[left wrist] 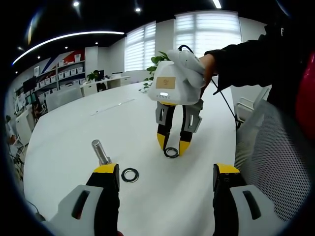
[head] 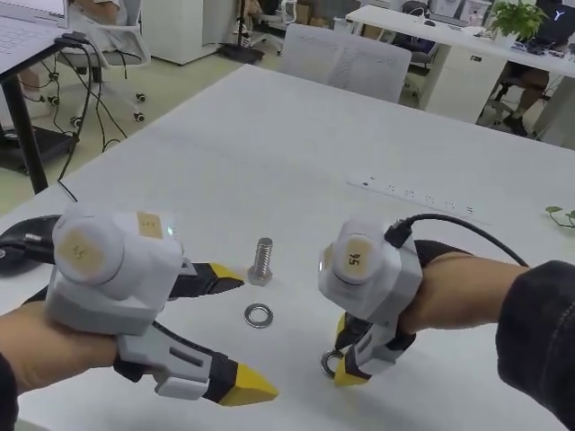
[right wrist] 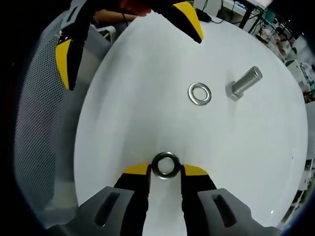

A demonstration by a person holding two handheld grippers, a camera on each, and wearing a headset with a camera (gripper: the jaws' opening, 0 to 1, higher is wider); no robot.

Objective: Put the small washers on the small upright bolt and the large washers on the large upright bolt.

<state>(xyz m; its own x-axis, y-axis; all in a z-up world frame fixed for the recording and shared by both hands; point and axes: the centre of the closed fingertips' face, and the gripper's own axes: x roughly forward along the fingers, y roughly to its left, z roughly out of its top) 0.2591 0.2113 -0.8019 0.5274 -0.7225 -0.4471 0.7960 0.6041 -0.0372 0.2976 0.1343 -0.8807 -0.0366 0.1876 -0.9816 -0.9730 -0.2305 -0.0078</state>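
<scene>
Washer (right wrist: 165, 165), inside right hand-held gripper (right wrist: 166, 172) (gripped)

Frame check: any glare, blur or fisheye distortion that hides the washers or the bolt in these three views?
Head view: even soft light, bolt and loose washer sharp, faint shadows. Left gripper view: strong fisheye bend, bright windows behind, table readable. Right gripper view: white table nearly blown out, but the gripped washer between the right gripper tips is crisp.

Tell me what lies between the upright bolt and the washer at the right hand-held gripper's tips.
One loose washer, flat on the table, close beside the bolt; the rest is bare, clearest in the right gripper view.
</scene>
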